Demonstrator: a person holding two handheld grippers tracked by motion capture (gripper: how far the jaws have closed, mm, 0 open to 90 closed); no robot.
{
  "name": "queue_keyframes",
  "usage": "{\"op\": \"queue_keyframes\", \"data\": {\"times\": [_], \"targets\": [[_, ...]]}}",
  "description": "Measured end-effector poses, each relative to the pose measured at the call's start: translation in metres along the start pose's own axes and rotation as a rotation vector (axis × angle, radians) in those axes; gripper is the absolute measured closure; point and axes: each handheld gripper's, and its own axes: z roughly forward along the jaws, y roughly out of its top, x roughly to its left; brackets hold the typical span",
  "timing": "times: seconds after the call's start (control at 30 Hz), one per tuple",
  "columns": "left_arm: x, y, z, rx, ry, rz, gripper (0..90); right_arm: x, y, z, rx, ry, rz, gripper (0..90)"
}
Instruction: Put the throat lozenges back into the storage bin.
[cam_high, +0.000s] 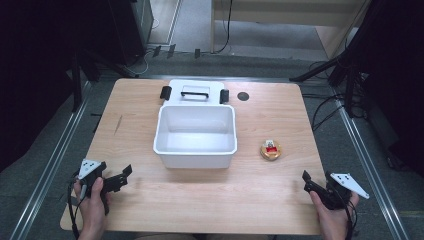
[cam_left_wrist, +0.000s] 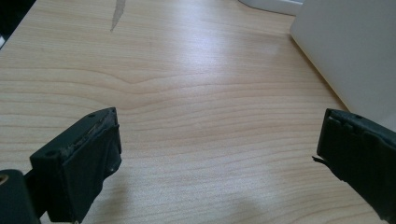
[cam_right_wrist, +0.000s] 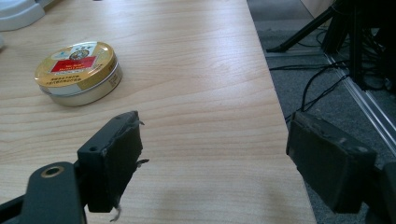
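Note:
A round gold tin (cam_high: 270, 150) with a red label lies flat on the wooden table (cam_high: 260, 200), right of an open white bin (cam_high: 195, 150). In the right gripper view the tin (cam_right_wrist: 78, 72) sits ahead and to the left of my right gripper (cam_right_wrist: 212, 123), whose jaws stand apart over the table's right edge with nothing between them. In the high view the right gripper (cam_high: 307, 181) is at the front right corner. My left gripper (cam_high: 125, 176) rests at the front left; its jaws (cam_left_wrist: 219, 126) are open over bare wood, with the bin's wall (cam_left_wrist: 345, 46) to the right.
The bin's white lid (cam_high: 195, 92) with a black handle and clips lies behind the bin. A small dark disc (cam_high: 243, 96) is set in the table at the back right. Cables and stand legs (cam_right_wrist: 322, 28) lie on the floor beyond the right edge.

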Motion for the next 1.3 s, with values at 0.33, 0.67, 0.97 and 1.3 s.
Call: {"op": "queue_keyframes", "data": {"times": [0.33,0.67,0.97,1.3], "targets": [[-0.002,-0.002,-0.003,-0.044,0.008,0.017,0.1,0.002,0.004,-0.004,0.034,-0.012,-0.044,15.9],[-0.003,-0.002,-0.003,-0.048,0.036,0.004,0.1,0.024,0.021,-0.007,0.163,0.011,-0.120,11.3],[-0.007,-0.002,-0.002,-0.031,0.037,0.033,0.1,0.039,0.044,-0.002,0.308,0.035,-0.189,4.5],[-0.008,-0.002,-0.003,-0.041,0.062,0.046,0.0,0.053,0.060,0.010,0.438,0.067,-0.250,1.8]]}}
